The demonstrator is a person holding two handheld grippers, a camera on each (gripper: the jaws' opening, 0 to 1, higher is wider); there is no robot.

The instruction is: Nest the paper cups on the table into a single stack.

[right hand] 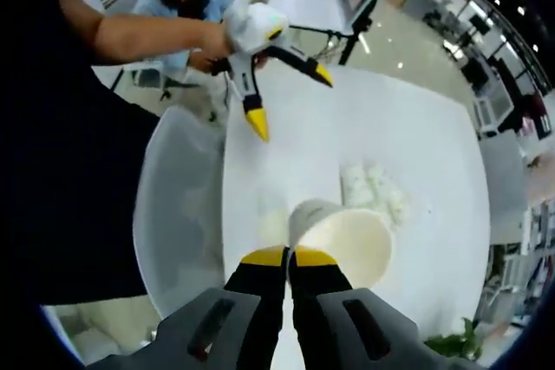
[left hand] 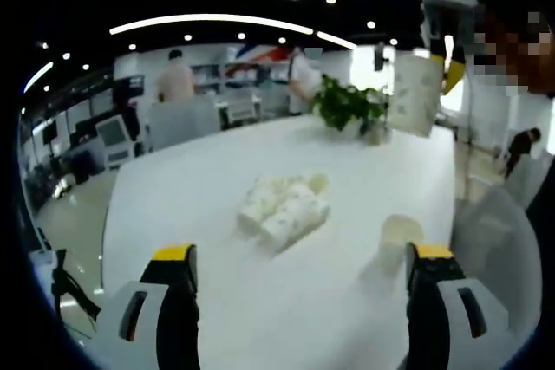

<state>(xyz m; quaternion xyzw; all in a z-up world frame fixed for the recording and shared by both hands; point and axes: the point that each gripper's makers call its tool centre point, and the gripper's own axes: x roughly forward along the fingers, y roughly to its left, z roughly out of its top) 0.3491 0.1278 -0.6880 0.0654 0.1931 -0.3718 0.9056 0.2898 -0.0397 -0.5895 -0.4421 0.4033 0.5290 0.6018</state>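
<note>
The left hand-held gripper hangs above the long white bench with its yellow-tipped black jaws spread wide and nothing between them. Ahead of it, near the middle of the bench, a cluster of white paper cups lying on their sides rests in a loose heap. A single white paper cup standing upright sits just beside the tip of the jaw at the right of that view. Further back stands a green potted plant.

The right hand-held gripper has its jaws pinched close together on the rim of a white paper cup held tilted, mouth turned toward the camera, above the bench. In the left gripper view this held cup appears raised, near the plant.
</note>
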